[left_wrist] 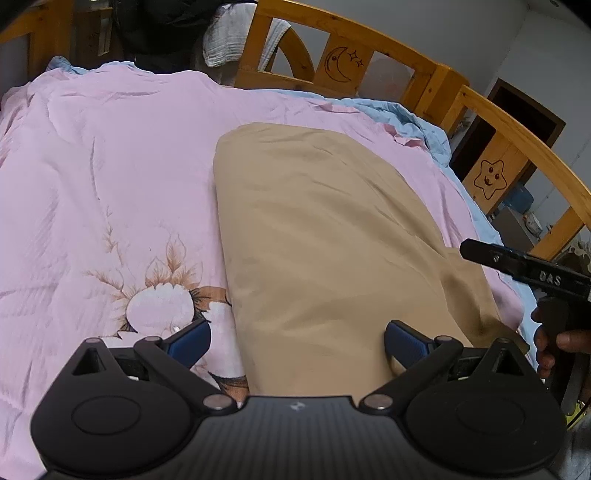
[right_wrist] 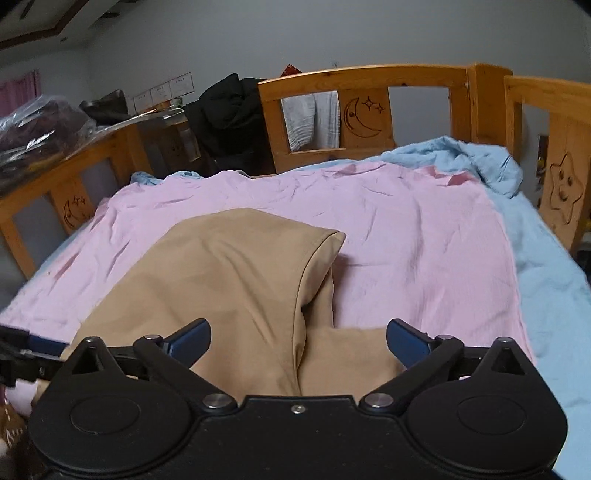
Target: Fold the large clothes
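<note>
Bed point(right_wrist: 424, 236), pink quilt: tan garment point(left_wrist: 314, 229) folded, lying ahead of both claws. Left claw point(left_wrist: 297, 341) and right claw point(right_wrist: 298, 339) released, empty. Risk: loose top layer may slide open if snagged.

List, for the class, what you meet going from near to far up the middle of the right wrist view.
Right gripper with open jaws → tan garment → pink quilt → wooden bed rail with its moon carving → grey wall.

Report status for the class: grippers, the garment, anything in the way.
Left gripper open, empty. Right gripper open, empty. Tan garment lies folded on pink quilt. Nothing in the way.
</note>
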A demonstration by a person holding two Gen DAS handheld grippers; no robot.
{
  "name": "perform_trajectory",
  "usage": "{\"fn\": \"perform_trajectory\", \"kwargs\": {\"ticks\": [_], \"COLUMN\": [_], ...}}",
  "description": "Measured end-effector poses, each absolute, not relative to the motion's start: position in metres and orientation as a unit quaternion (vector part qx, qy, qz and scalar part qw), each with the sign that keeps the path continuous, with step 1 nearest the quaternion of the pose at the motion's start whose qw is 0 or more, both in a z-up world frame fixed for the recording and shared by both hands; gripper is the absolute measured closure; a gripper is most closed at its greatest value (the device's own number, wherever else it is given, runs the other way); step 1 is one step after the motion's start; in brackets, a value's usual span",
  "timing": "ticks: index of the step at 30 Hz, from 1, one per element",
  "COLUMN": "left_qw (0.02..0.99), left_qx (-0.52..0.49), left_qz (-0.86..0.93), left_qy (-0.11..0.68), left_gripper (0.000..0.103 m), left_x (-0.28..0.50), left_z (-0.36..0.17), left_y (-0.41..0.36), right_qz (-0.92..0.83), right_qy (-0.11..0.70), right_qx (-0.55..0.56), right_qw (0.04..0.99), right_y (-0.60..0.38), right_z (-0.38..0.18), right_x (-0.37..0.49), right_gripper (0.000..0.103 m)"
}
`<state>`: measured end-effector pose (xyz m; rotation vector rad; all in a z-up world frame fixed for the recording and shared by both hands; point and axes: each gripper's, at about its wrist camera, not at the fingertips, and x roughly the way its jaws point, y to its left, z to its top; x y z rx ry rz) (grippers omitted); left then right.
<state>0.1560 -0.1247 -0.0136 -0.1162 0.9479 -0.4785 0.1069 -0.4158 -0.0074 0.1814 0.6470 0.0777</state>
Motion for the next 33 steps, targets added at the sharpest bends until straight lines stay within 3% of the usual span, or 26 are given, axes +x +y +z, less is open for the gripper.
{"fn": "perform_trajectory", "kwargs": {"ticks": [10,13,14,20,24,29,31,33], "left_qw": [0.858,0.855,0.854,0.854,0.853,0.851,0.85,0.847], "left_qx": [-0.056,-0.069,-0.072,-0.065,-0.063,-0.066,-0.06,-0.06], "left_qz": [-0.229,-0.227,-0.226,-0.224,-0.226,-0.226,-0.23,-0.235], "left_qy": [0.455,0.461,0.463,0.464,0.465,0.47,0.47,0.473], "left_gripper": [0.0,0.0,0.0,0.0,0.0,0.0,0.0,0.0], "left_x": [0.159,0.16,0.16,0.158,0.159,0.156,0.155,0.156], "left_z": [-0.028,-0.032,-0.033,-0.033,-0.033,-0.036,-0.036,-0.036], "left_y": [-0.125,-0.123,-0.122,-0.122,-0.123,-0.12,-0.117,-0.114], "right_qz": [-0.044,-0.022,-0.014,0.01,0.014,0.042,0.07,0.081], "right_qy": [0.392,0.384,0.38,0.409,0.43,0.409,0.398,0.391], "right_qx": [0.244,0.285,0.288,0.202,0.25,0.23,0.231,0.26], "right_qw": [0.886,0.878,0.879,0.89,0.867,0.882,0.885,0.879], "right_y": [-0.464,-0.471,-0.47,-0.445,-0.453,-0.445,-0.443,-0.449], "right_z": [-0.035,-0.037,-0.036,-0.029,-0.038,-0.022,-0.013,-0.011], "right_x": [0.09,0.088,0.088,0.09,0.083,0.073,0.069,0.066], "right_gripper": [0.001,0.008,0.012,0.015,0.016,0.035,0.035,0.029]}}
